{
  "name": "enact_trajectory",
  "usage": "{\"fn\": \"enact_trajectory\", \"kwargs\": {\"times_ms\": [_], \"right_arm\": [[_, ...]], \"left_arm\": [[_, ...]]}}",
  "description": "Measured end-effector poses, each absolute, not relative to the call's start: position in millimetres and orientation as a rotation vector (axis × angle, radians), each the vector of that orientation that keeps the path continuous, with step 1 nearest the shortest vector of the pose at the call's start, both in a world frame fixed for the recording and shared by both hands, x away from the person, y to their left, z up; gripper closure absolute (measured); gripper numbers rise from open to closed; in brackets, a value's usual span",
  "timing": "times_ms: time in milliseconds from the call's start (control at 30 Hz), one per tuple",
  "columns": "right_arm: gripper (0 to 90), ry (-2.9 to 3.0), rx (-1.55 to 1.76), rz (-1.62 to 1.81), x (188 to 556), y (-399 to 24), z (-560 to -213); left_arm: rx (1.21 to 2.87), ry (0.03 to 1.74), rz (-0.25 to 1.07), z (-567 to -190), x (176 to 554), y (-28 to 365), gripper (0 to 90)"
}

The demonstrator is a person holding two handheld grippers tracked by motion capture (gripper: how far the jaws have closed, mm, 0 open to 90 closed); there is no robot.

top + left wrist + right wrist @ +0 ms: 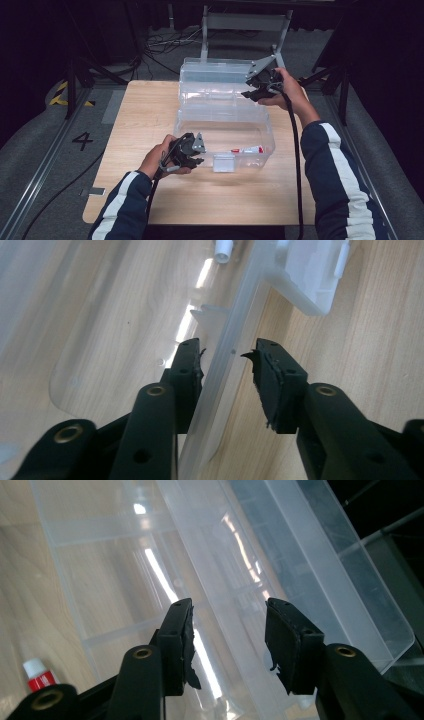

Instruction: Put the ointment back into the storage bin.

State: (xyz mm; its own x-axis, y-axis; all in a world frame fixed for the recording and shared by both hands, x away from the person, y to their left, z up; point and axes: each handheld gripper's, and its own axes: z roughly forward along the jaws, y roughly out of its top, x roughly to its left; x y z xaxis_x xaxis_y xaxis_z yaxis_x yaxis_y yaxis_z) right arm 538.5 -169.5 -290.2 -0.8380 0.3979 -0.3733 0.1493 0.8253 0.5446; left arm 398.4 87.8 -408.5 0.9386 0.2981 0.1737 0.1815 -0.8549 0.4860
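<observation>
Inside the clear plastic box, the red and white tube is too small in the high view to read any label. In the right gripper view the same tube is cut off by the bottom edge, beside the box wall. In the left gripper view a white cap beyond the box's front rim is cut by the top edge. The latch on that rim is blurred. Whether the left gripper presses the rim cannot be told.
</observation>
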Motion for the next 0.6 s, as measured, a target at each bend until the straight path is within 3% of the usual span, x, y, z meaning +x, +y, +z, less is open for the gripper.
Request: {"fn": "enact_trajectory", "kwargs": {"times_ms": [467, 600], "right_arm": [[62.7, 2.59, 0.403, 0.61, 553.7, -152.3, -309.3], [70.8, 2.579, 0.37, 0.613, 552.1, -151.5, -307.9]], "left_arm": [[2.65, 0.33, 0.343, -412.0, 402.8, 81.1, 71.9], [2.648, 0.359, 0.328, -411.5, 403.7, 80.7, 72.0]]}}
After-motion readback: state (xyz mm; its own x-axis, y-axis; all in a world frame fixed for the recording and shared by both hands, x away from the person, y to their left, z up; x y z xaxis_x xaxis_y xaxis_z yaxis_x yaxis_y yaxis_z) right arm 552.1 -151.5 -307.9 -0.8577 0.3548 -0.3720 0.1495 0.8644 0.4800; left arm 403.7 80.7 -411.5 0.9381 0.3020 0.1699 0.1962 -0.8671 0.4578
